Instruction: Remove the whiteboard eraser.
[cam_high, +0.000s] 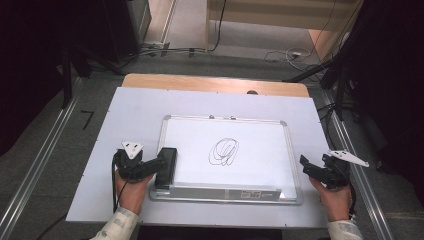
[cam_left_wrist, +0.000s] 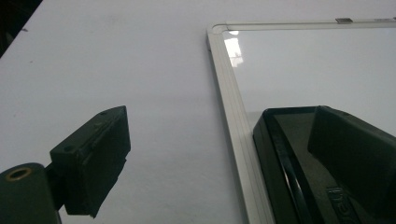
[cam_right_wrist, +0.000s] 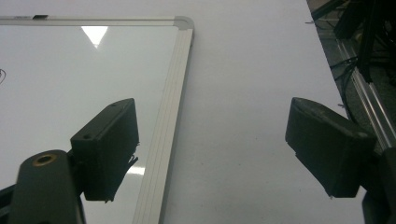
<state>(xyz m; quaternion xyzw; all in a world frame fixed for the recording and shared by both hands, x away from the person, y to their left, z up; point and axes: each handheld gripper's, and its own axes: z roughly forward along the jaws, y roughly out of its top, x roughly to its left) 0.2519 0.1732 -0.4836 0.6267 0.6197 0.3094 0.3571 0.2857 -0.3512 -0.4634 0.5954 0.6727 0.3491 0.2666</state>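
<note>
Closest to the lens in the left gripper view, a black rectangular plastic whiteboard eraser (cam_left_wrist: 322, 163) is seen lying on the near-left corner of the white glossy whiteboard with a silver aluminium frame (cam_high: 296, 165), against its left rail. The left gripper (cam_high: 159, 167) has its fingers spread wide around the eraser, one outside the frame, not clamped as far as can be told. The eraser is probably light and stiff, with smooth, slippery sides, so it's best gripped across the long flanks. The right gripper (cam_high: 306, 166) is held open and empty beside the board's right edge. A black scribble (cam_high: 224, 151) sits mid-board on the white-covered desk (cam_high: 135, 107).
</note>
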